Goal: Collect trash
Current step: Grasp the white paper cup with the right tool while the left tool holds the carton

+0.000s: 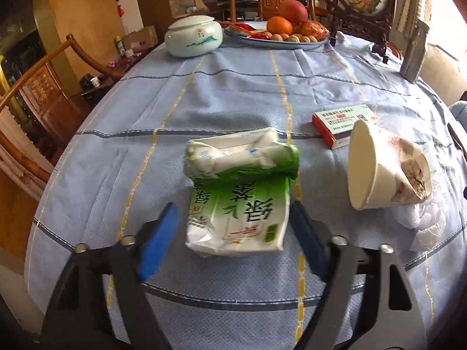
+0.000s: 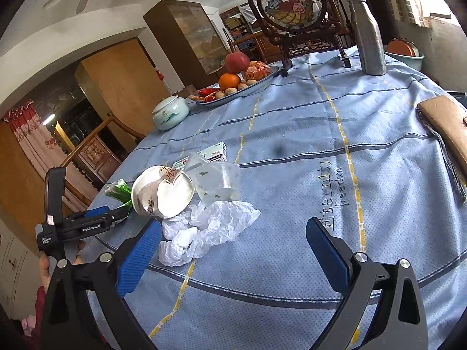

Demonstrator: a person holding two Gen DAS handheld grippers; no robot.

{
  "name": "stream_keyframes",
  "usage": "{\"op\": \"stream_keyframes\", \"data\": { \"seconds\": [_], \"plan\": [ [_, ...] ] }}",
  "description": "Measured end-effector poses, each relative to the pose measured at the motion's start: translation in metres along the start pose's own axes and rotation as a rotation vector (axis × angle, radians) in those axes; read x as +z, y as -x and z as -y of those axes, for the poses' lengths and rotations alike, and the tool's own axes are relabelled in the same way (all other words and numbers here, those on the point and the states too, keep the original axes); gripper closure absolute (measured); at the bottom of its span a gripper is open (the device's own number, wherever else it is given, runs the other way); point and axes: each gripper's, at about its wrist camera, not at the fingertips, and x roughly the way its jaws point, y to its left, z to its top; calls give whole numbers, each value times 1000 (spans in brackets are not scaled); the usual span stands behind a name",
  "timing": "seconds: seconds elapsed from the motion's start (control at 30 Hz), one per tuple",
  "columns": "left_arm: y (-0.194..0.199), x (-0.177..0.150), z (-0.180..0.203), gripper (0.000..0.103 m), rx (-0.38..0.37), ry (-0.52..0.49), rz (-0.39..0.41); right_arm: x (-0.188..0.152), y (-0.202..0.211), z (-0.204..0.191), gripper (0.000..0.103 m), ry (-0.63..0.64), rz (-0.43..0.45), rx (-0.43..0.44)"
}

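My left jaws stand spread around the crushed green tea carton on the bench; my right jaws are spread over bare cloth.

The green tea carton [image 1: 238, 195] lies flat on the blue checked cloth of the bench [image 1: 233, 87], its near end between the pads of my left gripper [image 1: 233, 239]; the pads look just clear of its sides, though the blur makes that hard to swear to. Just right of the carton a crumpled paper cup [image 1: 385, 166] lies on its side, with a white plastic wrapper [image 1: 423, 221] touching it and a red-and-white medicine box [image 1: 341, 125] beyond it. My right gripper [image 2: 233, 250] hangs well right of the carton, nothing between its pads, the wrapper near its left pad.
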Motion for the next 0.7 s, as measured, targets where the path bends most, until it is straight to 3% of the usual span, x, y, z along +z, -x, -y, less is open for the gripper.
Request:
{"op": "stream_keyframes", "data": {
  "seconds": [0.17,0.27,0.3,0.37,0.53,0.7],
  "plan": [
    [-3,8,1,8,0,-9,4,-1,-1,-2,6,13,-8,-19],
    [-18,11,5,7,10,-25,-53,-1,1,-2,6,14,2,-29],
    [-22,12,6,8,18,-31,-71,-1,2,-2,6,16,7,-32],
    [-22,12,8,26,10,-40,-63,-2,2,-3,6,22,9,-39],
    [-7,10,1,26,-11,-13,22,-2,-3,-18,6,102,-23,-64],
    [1,10,-10,26,-11,48,66,10,-20,-61,6,250,-69,-57]
  ]
}}
